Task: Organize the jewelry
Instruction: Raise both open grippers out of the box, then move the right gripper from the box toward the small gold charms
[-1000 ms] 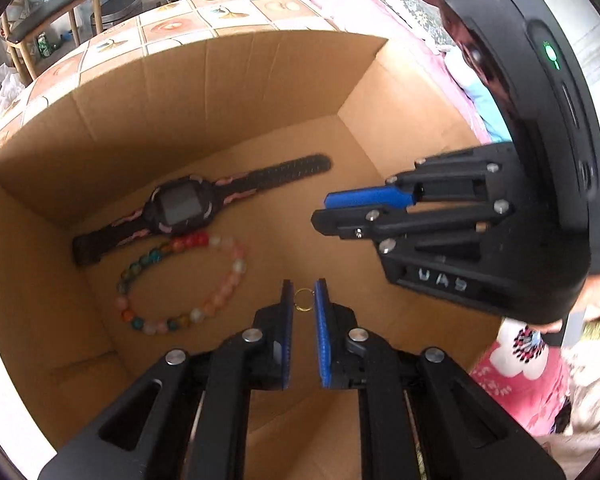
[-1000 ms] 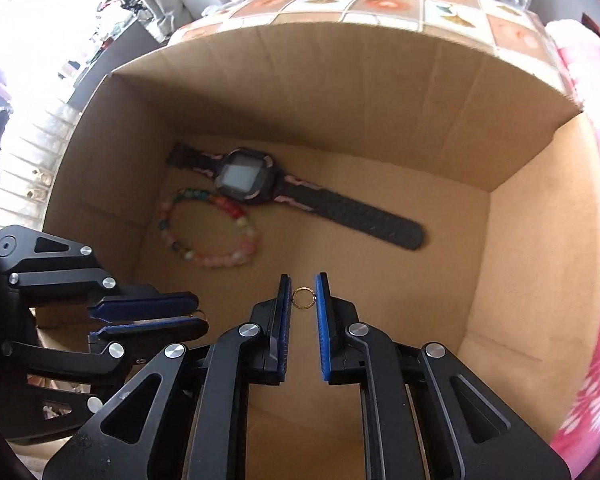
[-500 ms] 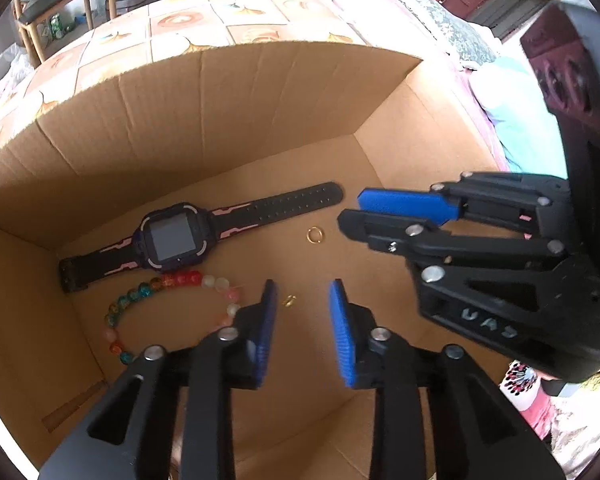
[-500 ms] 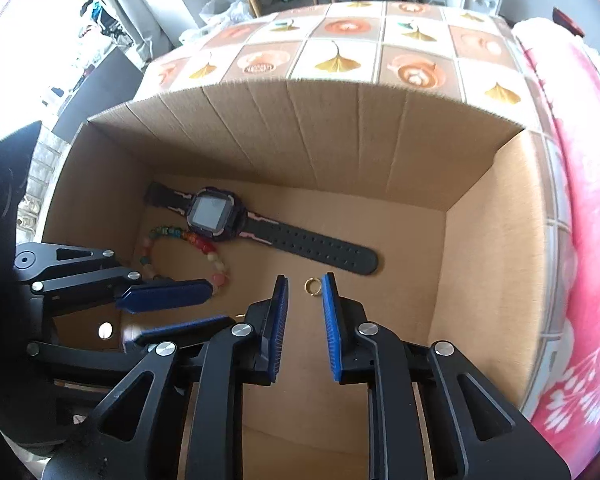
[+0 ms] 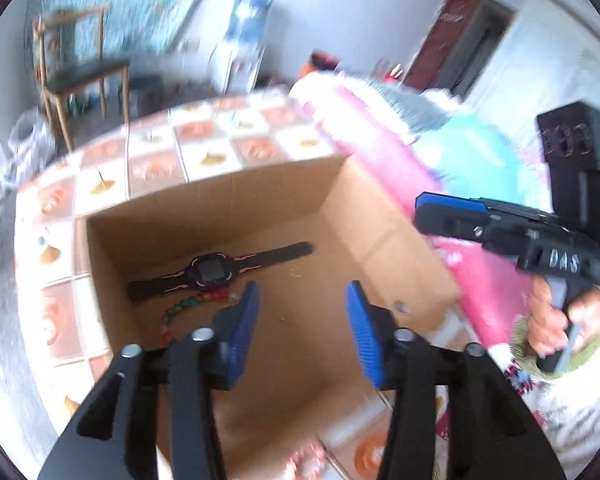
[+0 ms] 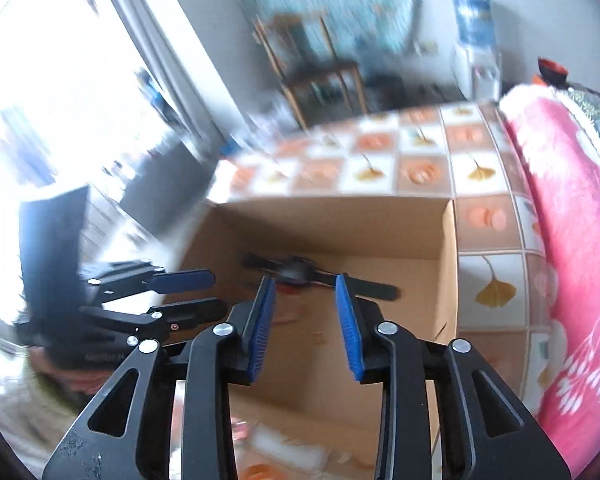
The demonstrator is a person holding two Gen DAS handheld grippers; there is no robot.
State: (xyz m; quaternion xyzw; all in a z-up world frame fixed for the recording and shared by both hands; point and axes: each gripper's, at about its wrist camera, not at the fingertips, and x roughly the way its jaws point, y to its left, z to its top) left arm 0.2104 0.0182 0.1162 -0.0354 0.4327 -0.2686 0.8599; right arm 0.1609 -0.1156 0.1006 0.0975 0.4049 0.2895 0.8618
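From the left wrist, the left gripper (image 5: 302,306) hung above the box (image 5: 396,248) with its jaws spread wide and nothing between them. On the box floor lay the watch (image 5: 211,270), strap stretched out flat, with the bead bracelet (image 5: 179,310) just in front of it, partly hidden by the left finger. The right gripper (image 5: 440,212) was out beyond the box's right wall, over the pink blanket (image 5: 380,160), held by a hand (image 5: 552,320).

From the right wrist, the right gripper (image 6: 304,304) was likewise wide apart and empty above the box (image 6: 446,280). The watch (image 6: 295,270) lay blurred near the far wall. The left gripper (image 6: 191,292) showed at left, fingers parted. The box sat on a tiled table (image 6: 488,216).
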